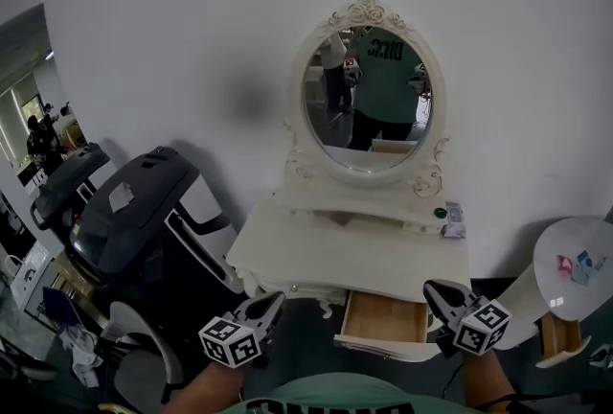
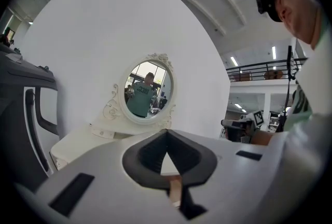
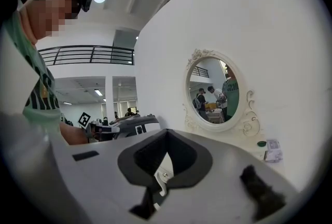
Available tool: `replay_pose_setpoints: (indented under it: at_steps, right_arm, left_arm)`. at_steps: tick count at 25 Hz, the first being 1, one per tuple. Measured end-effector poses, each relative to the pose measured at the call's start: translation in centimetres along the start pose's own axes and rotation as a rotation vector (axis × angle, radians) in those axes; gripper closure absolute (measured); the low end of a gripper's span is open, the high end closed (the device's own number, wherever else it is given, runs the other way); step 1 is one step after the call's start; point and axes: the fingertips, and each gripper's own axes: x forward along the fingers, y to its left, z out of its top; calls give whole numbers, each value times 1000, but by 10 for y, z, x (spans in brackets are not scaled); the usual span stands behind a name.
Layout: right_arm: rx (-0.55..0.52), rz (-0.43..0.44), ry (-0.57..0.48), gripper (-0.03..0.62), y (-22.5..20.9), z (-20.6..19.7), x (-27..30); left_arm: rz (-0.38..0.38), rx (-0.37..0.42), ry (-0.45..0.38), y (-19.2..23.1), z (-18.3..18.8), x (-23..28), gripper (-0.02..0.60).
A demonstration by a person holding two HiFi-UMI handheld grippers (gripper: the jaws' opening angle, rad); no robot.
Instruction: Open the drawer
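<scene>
The drawer (image 1: 383, 319) stands pulled out under the table (image 1: 316, 254) with its wooden inside showing, so I judge the job about done. Your left gripper (image 1: 263, 307) sits left of it, jaws pressed together on nothing. Your right gripper (image 1: 441, 295) is just beside its right corner, likewise closed and empty. If you want it wider, pull straight along its runners (no twisting), and gently, lest it drop out.
</scene>
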Motion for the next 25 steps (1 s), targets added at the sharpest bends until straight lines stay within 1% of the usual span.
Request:
replay_pose_setpoints:
  at_steps: [2, 5, 9, 15, 19, 25]
  right_arm:
    - [0, 6, 4, 583, 5, -1, 5]
    - [-18, -16, -15, 583, 19, 8, 17]
    - [-23, -61, -38, 583, 41, 20, 32]
    - [-10, -110, -56, 583, 64, 28, 56]
    - [-39, -140, -48, 583, 66, 32, 60]
    - [-44, -160, -33, 583, 57, 30, 52]
  left_arm:
    - [-12, 6, -27, -2, 8, -5, 574]
    - [-53, 31, -44, 4, 18, -12, 574]
    - [-98, 41, -65, 24, 37, -21, 574]
    - [-121, 53, -104, 60, 68, -33, 574]
    - [-138, 35, -111, 68, 69, -29, 574]
    - [-179, 26, -101, 53, 61, -17, 574]
